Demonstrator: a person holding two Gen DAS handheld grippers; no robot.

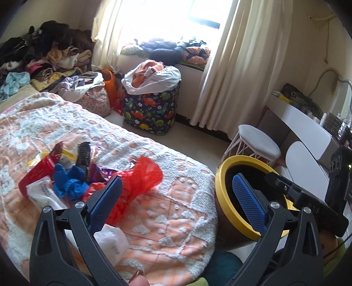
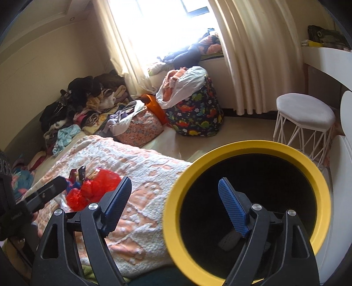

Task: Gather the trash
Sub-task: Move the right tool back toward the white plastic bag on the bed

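The right gripper (image 2: 173, 204) hangs wide open and empty over the yellow-rimmed bin (image 2: 303, 160), beside the bed. The left gripper (image 1: 178, 201) is spread wide too, holding nothing. Left of the bin, trash (image 1: 66, 173) lies heaped on the blanket (image 1: 167, 211), a red plastic bag (image 1: 145, 173) nearest.

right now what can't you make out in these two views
- Bottom of the yellow-rimmed bin: right wrist view, too dark inside; one pale item shows but cannot be identified.
- Trash pile on the bed: left wrist view, wrappers overlap and labels are too small to read; the left gripper fingers cover its near edge.
- Window: both views, overexposed, nothing outside shows.
- Dresser top: cut off at the right edge.
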